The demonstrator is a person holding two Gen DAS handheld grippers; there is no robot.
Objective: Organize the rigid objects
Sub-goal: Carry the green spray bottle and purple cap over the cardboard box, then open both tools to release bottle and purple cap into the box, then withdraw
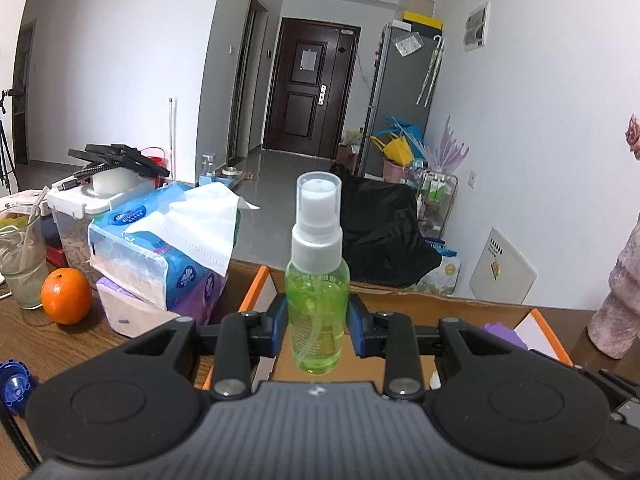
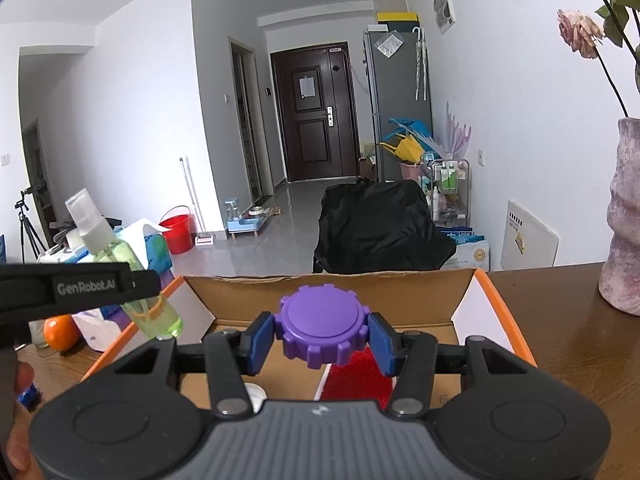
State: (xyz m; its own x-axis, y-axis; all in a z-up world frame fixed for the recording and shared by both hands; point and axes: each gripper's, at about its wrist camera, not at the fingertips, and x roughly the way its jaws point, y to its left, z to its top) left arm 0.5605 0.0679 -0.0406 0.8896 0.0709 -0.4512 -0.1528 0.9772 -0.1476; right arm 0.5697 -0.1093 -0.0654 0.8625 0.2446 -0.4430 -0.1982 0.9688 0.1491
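Left tongs (image 1: 318, 320) are pinching the green spray bottle (image 1: 318, 300) at its lower body, blue pads (image 1: 276, 330) on both sides, bottle upright with clear cap on top. We hold it above the near-left part of the open cardboard box (image 1: 400, 300). Right tongs (image 2: 320, 338) are clamped on the purple gear-shaped lid (image 2: 322, 326), pads on opposite rim edges, over the middle of the same box, above a red item (image 2: 356, 376) inside. Box sits on the wooden worktop (image 2: 560, 312). Orange (image 1: 66, 296) and tissue packs (image 1: 160, 252) lie left of the box, a pink vase (image 2: 624, 216) to its right.
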